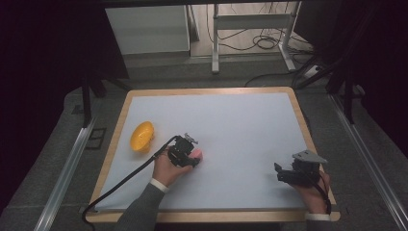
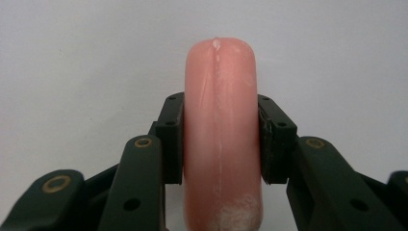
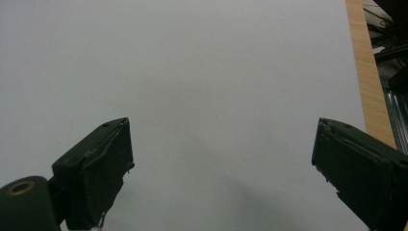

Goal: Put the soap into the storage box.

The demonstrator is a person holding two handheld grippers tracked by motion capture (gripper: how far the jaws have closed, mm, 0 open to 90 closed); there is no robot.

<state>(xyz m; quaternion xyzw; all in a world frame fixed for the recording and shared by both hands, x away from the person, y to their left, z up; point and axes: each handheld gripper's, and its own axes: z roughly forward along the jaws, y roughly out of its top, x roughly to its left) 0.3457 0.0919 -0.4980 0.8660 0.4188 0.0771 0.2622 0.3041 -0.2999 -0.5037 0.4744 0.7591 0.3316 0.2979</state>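
Sausage (image 2: 221, 139), pink, sits clamped between the pads of my left tongs (image 2: 221, 144), both pads pressing its sides, its rounded end sticking out past the tips. In the high view my left tongs (image 1: 192, 156) hold it low over the white counter (image 1: 240, 125). Yellow bowl (image 1: 142, 136) lies on its side near my left tongs, on their outer side, not touching. My right tongs (image 3: 221, 144) stand wide apart with nothing between them, well apart from the sausage, near the counter's wooden edge (image 3: 368, 72).
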